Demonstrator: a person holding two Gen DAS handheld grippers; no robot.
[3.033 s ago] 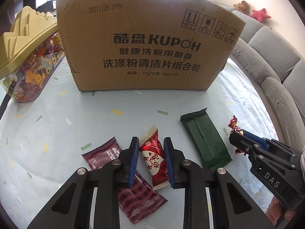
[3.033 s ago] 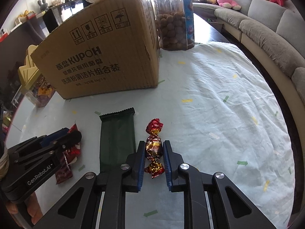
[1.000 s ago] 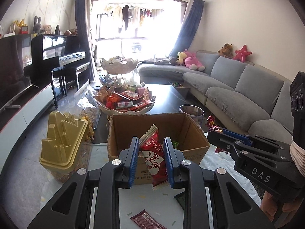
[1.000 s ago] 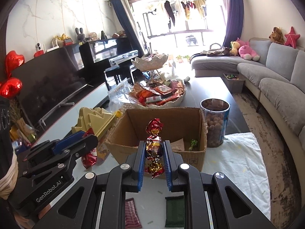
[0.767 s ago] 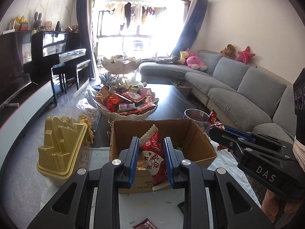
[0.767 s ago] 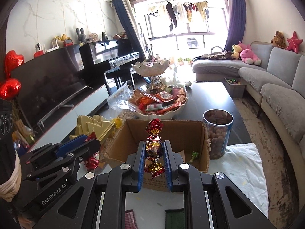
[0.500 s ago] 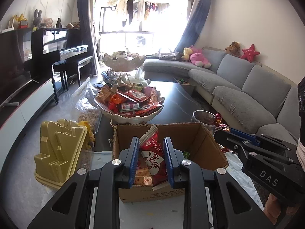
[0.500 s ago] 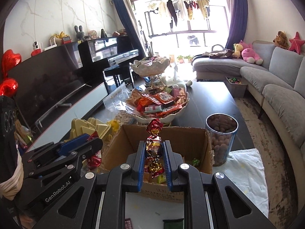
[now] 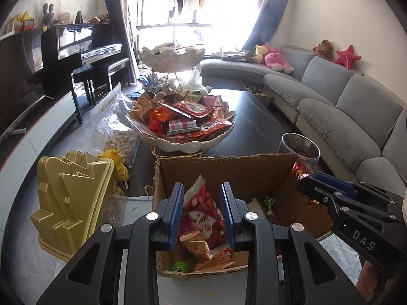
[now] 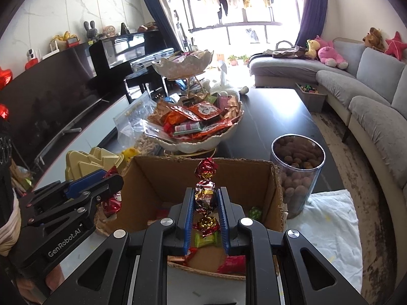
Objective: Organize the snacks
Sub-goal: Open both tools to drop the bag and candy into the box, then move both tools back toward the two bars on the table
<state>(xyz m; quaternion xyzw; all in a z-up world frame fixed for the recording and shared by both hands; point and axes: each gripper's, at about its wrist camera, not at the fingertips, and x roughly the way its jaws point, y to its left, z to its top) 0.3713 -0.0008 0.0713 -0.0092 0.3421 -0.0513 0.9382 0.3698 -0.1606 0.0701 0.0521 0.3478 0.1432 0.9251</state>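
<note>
An open cardboard box (image 9: 229,170) holds several wrapped snacks. Above its near-left part my left gripper (image 9: 201,193) hangs with its jaws opening. The red snack packet (image 9: 203,206) between its blue pads is blurred and looks loose from them. My right gripper (image 10: 205,194) is shut on a foil twist candy (image 10: 204,198) that stands upright over the box (image 10: 162,178). The right gripper (image 9: 305,180) also shows at the box's right wall in the left wrist view. The left gripper (image 10: 115,180) is at the box's left wall in the right wrist view.
A gold-lidded container (image 9: 73,193) stands left of the box. Behind it are a tiered white bowl (image 9: 188,145) heaped with snacks and a plastic bag of nuts (image 9: 114,127). A clear jar of nuts (image 10: 297,172) is at the box's right corner, on a white cloth (image 10: 333,218).
Both grippers have come forward over the open box with their snacks. The left jaws have widened and the red packet now blurs between them. The right grip is unchanged.
</note>
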